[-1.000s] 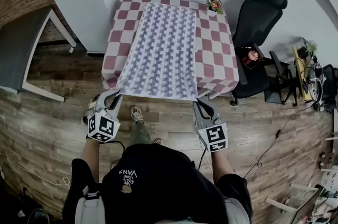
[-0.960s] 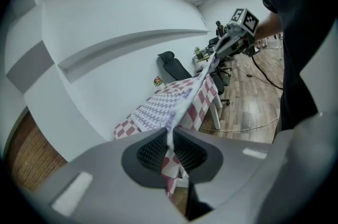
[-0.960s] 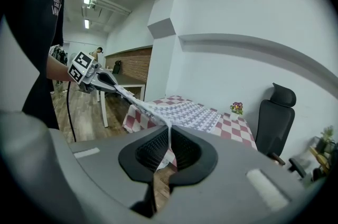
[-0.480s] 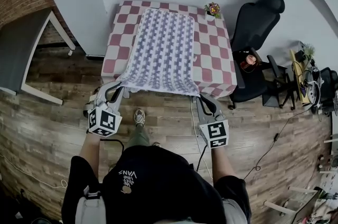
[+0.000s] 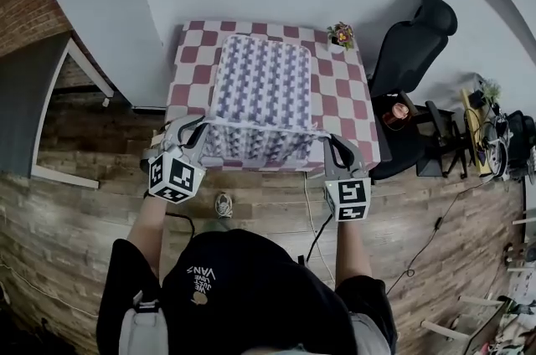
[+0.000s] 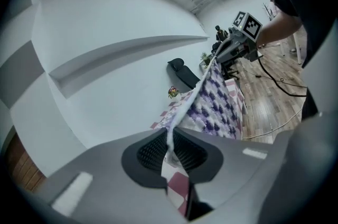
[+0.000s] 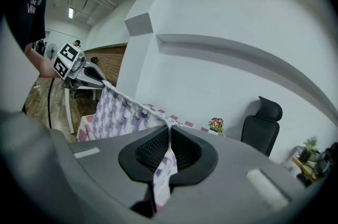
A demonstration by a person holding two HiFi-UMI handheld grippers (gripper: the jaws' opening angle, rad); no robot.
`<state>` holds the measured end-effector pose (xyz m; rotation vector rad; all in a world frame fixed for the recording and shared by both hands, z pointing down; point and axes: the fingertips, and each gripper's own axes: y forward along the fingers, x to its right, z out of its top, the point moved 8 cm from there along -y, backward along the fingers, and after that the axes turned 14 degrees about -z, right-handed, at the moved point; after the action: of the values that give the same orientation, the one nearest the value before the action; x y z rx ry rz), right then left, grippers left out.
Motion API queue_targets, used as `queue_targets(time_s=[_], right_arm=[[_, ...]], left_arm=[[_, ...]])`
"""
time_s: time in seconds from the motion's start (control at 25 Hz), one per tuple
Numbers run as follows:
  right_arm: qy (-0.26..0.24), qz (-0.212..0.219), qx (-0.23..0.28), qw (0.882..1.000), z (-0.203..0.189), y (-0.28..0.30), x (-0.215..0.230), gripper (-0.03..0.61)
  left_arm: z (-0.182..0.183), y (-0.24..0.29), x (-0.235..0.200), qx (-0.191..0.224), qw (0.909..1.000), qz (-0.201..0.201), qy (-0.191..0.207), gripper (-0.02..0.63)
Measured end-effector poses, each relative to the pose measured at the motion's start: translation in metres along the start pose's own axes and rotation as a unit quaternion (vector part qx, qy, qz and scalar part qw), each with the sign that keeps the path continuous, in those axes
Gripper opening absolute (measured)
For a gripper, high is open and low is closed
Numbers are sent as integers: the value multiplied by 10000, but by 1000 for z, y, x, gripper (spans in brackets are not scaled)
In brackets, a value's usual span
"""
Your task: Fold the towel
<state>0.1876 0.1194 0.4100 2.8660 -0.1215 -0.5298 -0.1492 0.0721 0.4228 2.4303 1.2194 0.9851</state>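
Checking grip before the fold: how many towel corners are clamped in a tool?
2. One near corner is in the left tool, the other in the right tool. The two far corners of the towel lie free on the checkered tablecloth.

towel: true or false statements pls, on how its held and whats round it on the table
1. Each gripper, the left gripper and the right gripper, is closed on a near corner of the towel. True.
2. A small flower pot stands at the far right corner of the table. True.
3. The towel's near edge lies flat on the table. False: it is held up off the table, stretched between the two grippers, while the far part rests on the table.
4. The black chair stands at the table's left side. False: it stands at the right side.
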Motion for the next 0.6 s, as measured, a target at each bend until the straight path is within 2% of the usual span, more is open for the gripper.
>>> queue_targets(time_s=[0.28,0.6], right_arm=[[-10,-344,-280,9990,12,64,4,20],[-202,-630,-646,9957,14,116,12,20]], left_arm=[[-9,53,-64,59,9991,-420,6,34],[-17,104,-103,10,9962,-852,154,34]])
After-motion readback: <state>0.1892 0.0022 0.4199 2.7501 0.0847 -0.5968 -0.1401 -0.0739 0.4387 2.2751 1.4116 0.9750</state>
